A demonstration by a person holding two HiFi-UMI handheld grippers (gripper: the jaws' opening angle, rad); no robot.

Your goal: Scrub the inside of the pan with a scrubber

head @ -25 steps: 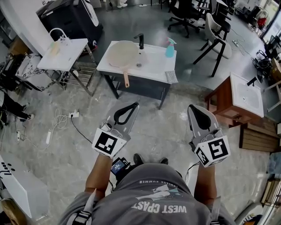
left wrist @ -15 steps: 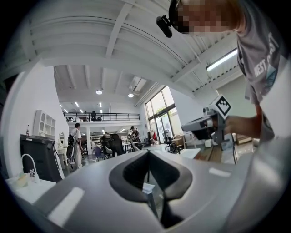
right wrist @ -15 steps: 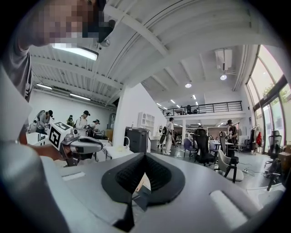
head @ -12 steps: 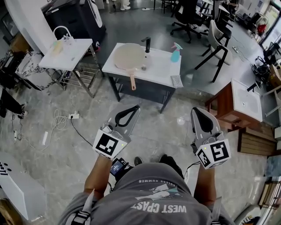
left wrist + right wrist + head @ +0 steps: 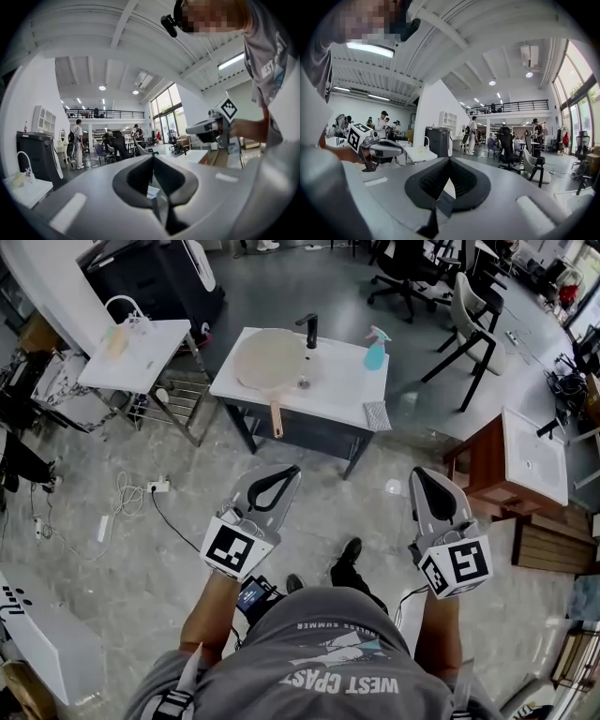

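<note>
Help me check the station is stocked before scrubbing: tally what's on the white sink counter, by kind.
Pan: 1
Scrubber pad: 1
Spray bottle: 1
Faucet: 1
Total: 4

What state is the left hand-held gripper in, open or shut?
Shut: the grey left hand-held gripper shows jaw tips touching, nothing between them.
</note>
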